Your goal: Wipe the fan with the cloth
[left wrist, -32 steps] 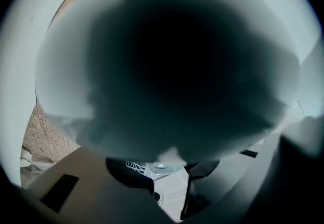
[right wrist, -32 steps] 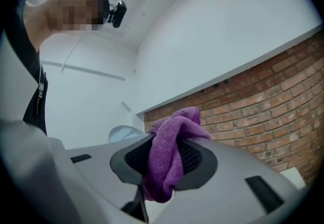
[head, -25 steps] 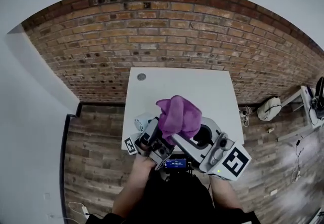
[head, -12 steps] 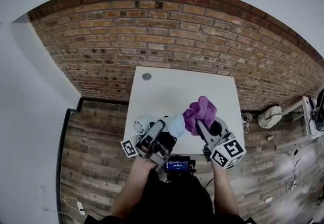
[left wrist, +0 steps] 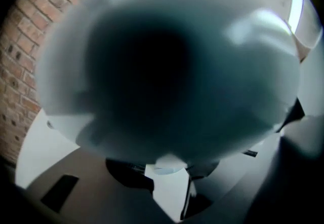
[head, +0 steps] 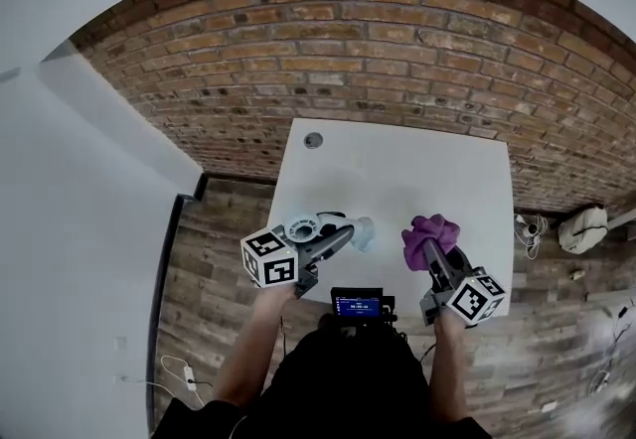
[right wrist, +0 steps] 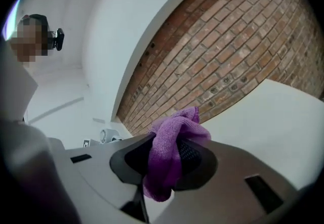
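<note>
Grippers, 2 of them, hang over the near edge of a white table [head: 397, 169]. The left gripper [head: 348, 229] has its jaws clamped on a small pale-blue fan [head: 363, 231] at the table's 7 o'clock corner, and the fan fills that gripper's own view. At the fan's 3 o'clock, apart from it, the right gripper [head: 430, 250] pinches a bunched purple cloth [head: 429, 231]. A brick wall [head: 348, 40] runs across at 12 o'clock.

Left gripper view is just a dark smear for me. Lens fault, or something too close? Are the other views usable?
Left gripper view: the fan sits very close to the lens, out of focus and shadowed, no fault apparent. Right gripper view: sharp on the cloth. Head view: evenly lit, strong fisheye bending the brick wall.
</note>
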Motion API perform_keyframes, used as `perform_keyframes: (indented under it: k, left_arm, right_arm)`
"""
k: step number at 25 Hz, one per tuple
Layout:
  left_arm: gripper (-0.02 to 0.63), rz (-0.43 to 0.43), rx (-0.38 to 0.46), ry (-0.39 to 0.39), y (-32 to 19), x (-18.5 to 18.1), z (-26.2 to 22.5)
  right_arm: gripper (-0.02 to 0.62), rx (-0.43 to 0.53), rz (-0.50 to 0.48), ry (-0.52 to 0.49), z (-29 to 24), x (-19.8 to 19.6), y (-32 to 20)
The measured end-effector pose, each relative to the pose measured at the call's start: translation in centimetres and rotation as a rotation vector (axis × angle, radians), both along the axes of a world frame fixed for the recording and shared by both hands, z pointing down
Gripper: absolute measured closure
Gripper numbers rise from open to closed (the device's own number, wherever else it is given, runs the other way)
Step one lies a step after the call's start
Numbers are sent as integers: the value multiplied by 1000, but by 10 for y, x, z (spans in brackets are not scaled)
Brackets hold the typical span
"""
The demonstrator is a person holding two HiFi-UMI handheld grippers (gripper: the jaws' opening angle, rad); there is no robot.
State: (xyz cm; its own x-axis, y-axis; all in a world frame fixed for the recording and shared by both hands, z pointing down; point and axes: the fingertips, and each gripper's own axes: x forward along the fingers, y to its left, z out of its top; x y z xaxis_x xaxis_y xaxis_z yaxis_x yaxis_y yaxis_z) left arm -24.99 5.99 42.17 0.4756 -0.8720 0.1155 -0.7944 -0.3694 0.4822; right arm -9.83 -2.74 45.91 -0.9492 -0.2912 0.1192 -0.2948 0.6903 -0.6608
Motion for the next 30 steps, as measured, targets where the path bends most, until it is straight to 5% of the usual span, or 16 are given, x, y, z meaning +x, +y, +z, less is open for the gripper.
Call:
perform_keyframes:
  k: [4, 7, 14, 18, 22, 30]
  left_arm:
    - [450, 47, -164, -373, -28, -20, 49]
    - [449, 99, -256, -540, -46, -35, 84]
    - [450, 175, -278, -553, -110, -72, 127]
    - [449, 229, -284, -525, -138, -88, 160]
    - [449, 334, -301, -587, -160, -112, 191]
    - [449, 466, -249, -751, -241, -190, 226]
  right_arm:
    - [502, -90, -28, 9, 38, 1, -20]
    - [502, -128, -40, 7, 51, 4, -35]
    - [502, -203, -45, 7, 68, -16, -61]
    - [502, -282, -102, -30, 71, -71, -67]
    - [502, -260, -131, -18, 69, -121, -78]
    - [502, -265, -97, 134, 90, -143, -78]
